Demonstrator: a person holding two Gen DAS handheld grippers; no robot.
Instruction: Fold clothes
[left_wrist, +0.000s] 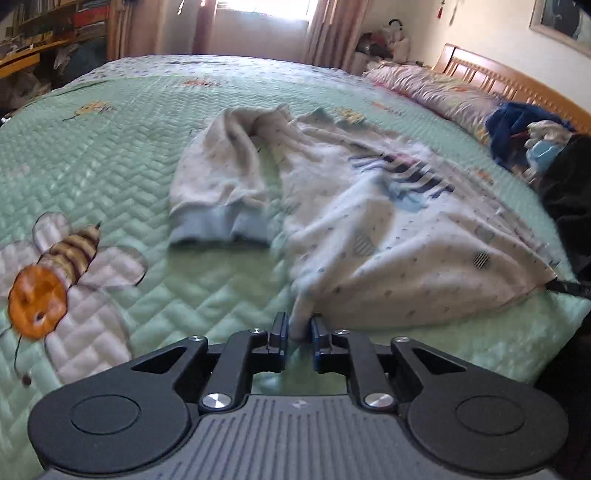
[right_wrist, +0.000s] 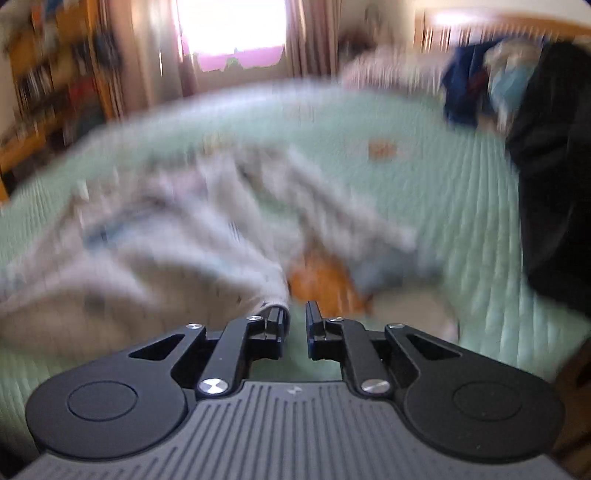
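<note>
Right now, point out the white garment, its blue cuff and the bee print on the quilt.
White garment (left_wrist: 388, 236), left wrist view, on its spread body.
Blue cuff (left_wrist: 218, 227), left wrist view, on the sleeve's end band.
Bee print (left_wrist: 62, 258), left wrist view, on its striped body.

A home bedroom: a bed (left_wrist: 110, 155) under a green quilted bee-print cover, a wooden headboard (left_wrist: 509, 79), pillows (left_wrist: 424, 86), a curtained window (left_wrist: 258, 26) and crowded bookshelves (left_wrist: 48, 26).

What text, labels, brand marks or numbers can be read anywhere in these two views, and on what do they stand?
None can be read.
Small pale emblem on the left tongs' grey ribbed body: a mark, no letters.
Book spines on the shelves: too small and blurred.
Framed picture on the wall: no legible text.
Patterned garment: stripes and dots only, no words.
Right wrist view: motion-blurred throughout.
</note>
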